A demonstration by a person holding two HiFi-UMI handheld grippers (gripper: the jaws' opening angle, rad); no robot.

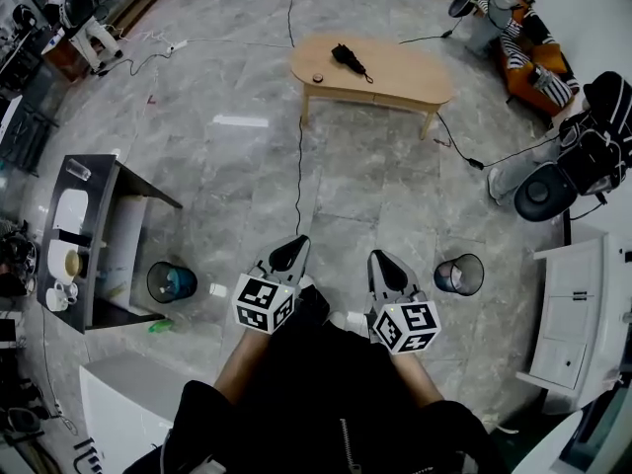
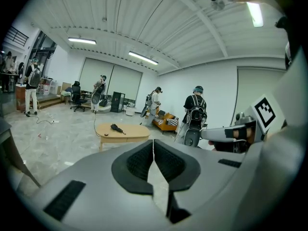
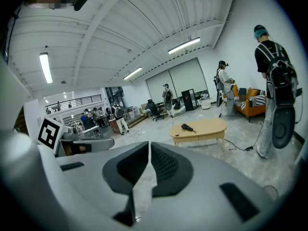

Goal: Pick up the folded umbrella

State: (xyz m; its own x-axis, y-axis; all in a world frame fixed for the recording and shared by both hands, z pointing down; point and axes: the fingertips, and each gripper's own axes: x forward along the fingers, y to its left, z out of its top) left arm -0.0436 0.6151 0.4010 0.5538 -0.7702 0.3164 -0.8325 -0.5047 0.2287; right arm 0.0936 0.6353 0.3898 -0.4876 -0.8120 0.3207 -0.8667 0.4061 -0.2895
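In the head view the step in hand looks like the approach. The umbrella (image 1: 348, 58) lies on the tabletop (image 1: 405, 72) well across the floor from the left tongs (image 1: 289, 255) and right tongs (image 1: 385, 265), both low before the person. In the left gripper view the left tongs are pressed together and empty, and the umbrella (image 2: 116, 128) is a short black folded bundle. In the right gripper view the right tongs are likewise pressed together on nothing. The next move probably calls for walking up and spreading one pair.

grey grippers (image 1: 293, 250) (image 1: 383, 263), seemingly black jacket (image 1: 316, 388)
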